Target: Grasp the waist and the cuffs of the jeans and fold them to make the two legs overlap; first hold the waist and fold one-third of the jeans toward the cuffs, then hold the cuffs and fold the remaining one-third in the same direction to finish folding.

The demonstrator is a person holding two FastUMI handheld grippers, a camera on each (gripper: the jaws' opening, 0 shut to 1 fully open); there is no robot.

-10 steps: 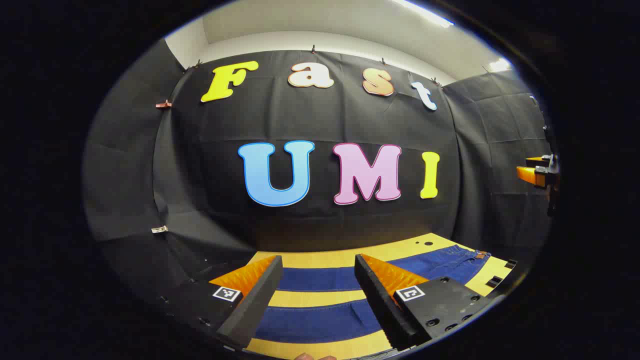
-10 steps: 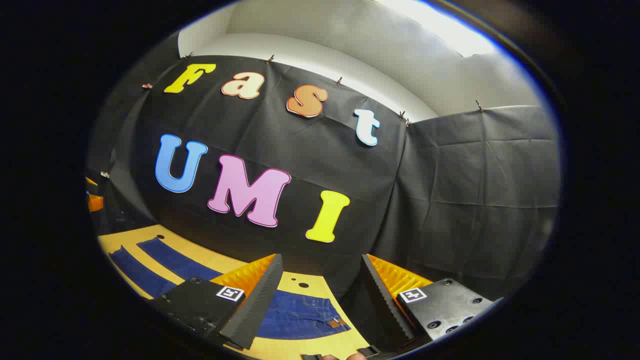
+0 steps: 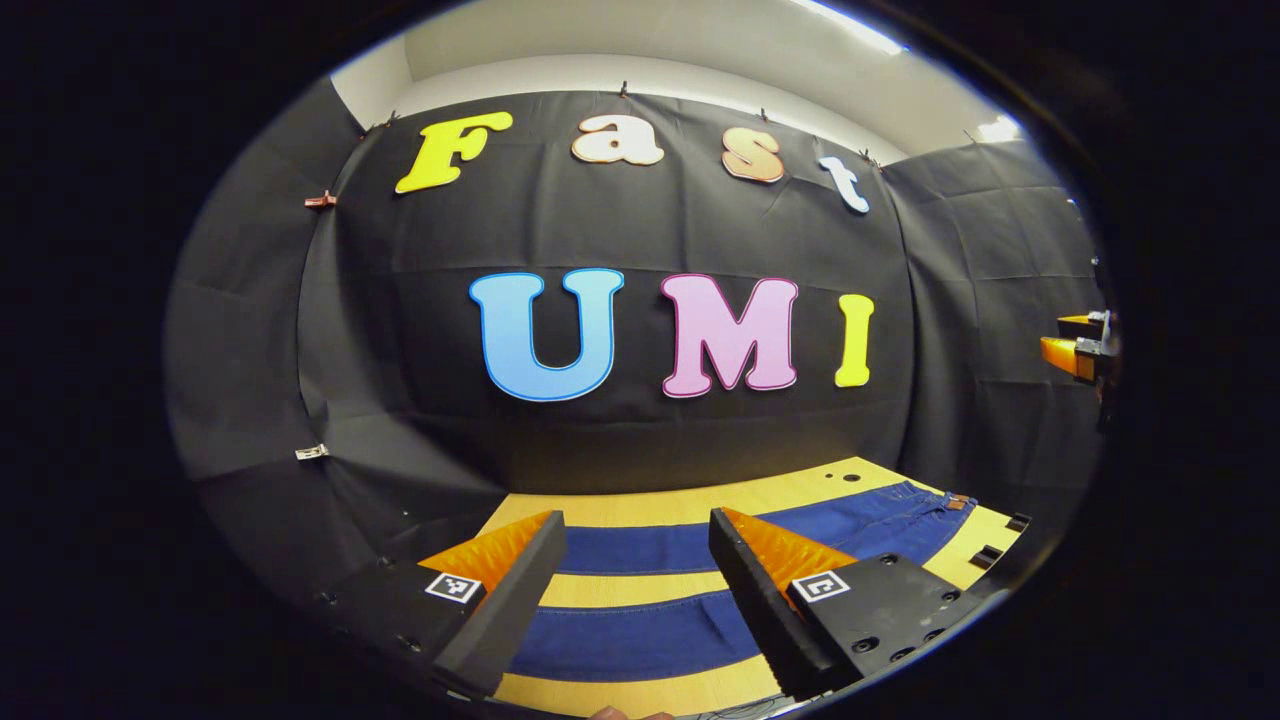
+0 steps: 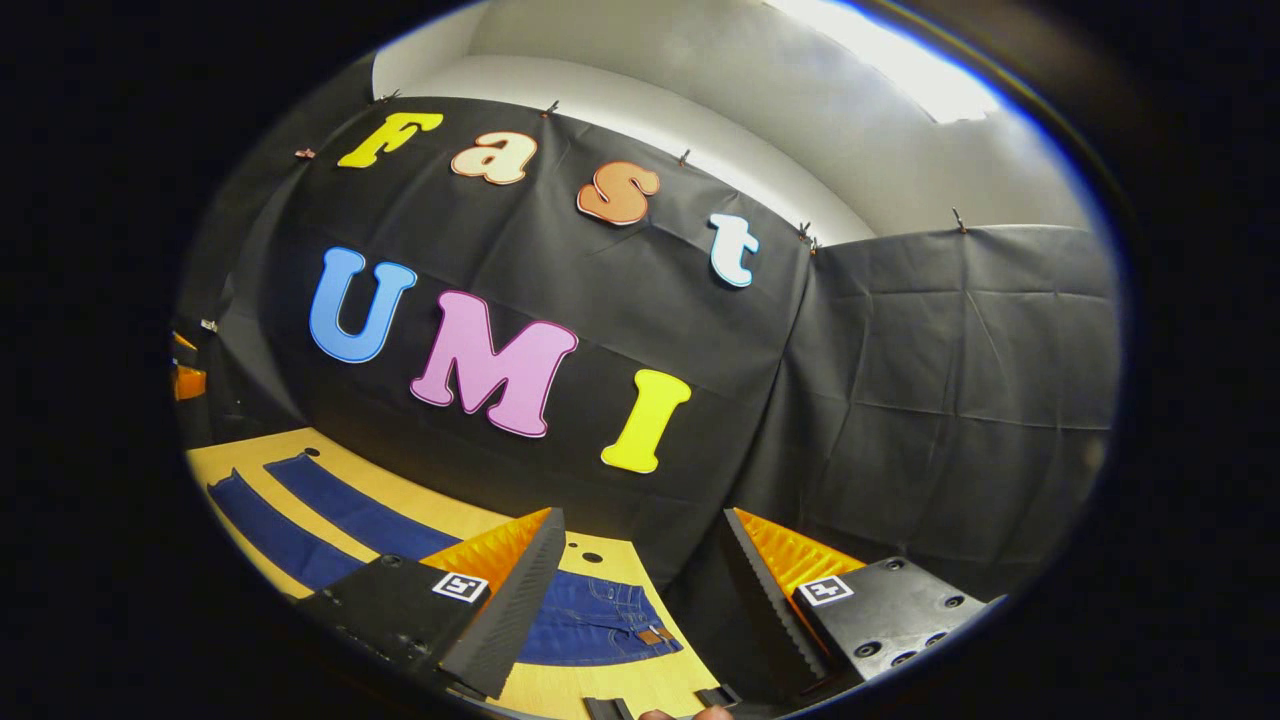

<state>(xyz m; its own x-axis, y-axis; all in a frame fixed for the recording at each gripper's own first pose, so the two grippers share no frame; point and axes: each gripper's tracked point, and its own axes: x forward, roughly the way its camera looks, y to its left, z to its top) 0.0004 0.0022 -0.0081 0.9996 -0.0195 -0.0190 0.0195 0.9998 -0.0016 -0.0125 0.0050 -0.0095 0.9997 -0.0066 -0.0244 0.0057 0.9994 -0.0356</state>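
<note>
Two grippers over flat jeans (image 3: 640,640).

Jeans lie spread on the table (image 3: 640,510) (legs apart, side by side). Left gripper (image 3: 637,595) hangs spread above the legs; right gripper (image 4: 640,590) hangs spread above the waist (image 4: 610,620), touching nothing.

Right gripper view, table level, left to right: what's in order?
Jeans legs → right gripper's left finger → jeans waist → its right finger.
</note>
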